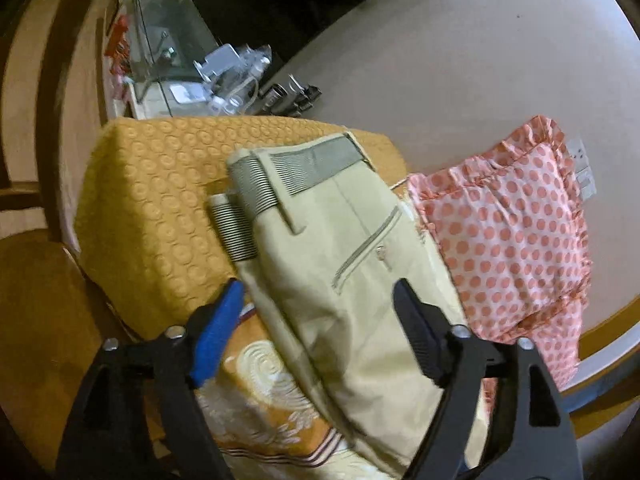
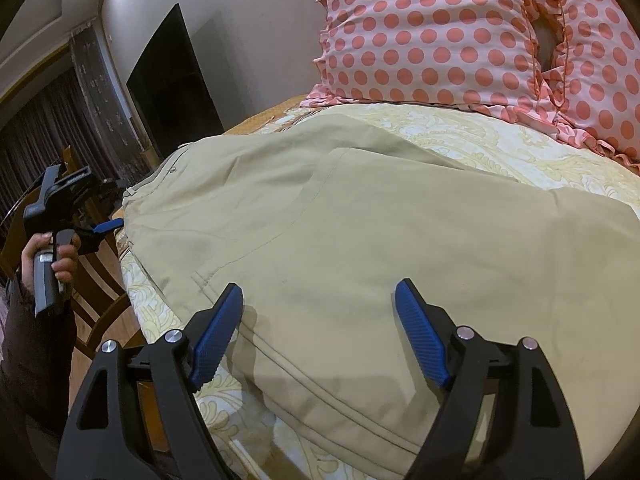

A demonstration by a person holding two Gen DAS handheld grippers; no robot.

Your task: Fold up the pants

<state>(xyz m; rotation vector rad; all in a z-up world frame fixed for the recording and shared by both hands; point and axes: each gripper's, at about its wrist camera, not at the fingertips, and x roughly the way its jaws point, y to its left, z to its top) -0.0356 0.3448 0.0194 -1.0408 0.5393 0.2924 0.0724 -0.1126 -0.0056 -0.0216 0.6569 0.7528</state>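
Beige pants [image 1: 340, 280] lie on the bed, waistband with striped grey lining at the far end. My left gripper [image 1: 318, 292] is open just above the pants near the back pocket, holding nothing. In the right wrist view the pants [image 2: 360, 232] lie folded over, spread across the patterned bedsheet. My right gripper [image 2: 320, 296] is open over the near edge of the pants, empty. The left gripper [image 2: 100, 228] shows at the far left, held by a hand beside the waistband.
A pink polka-dot pillow [image 2: 460, 32] lies at the head of the bed, also in the left wrist view [image 1: 516, 232]. A mustard quilted cover [image 1: 160, 208] lies left of the pants. A cluttered table [image 1: 208, 76] and a dark TV [image 2: 172, 84] stand beyond.
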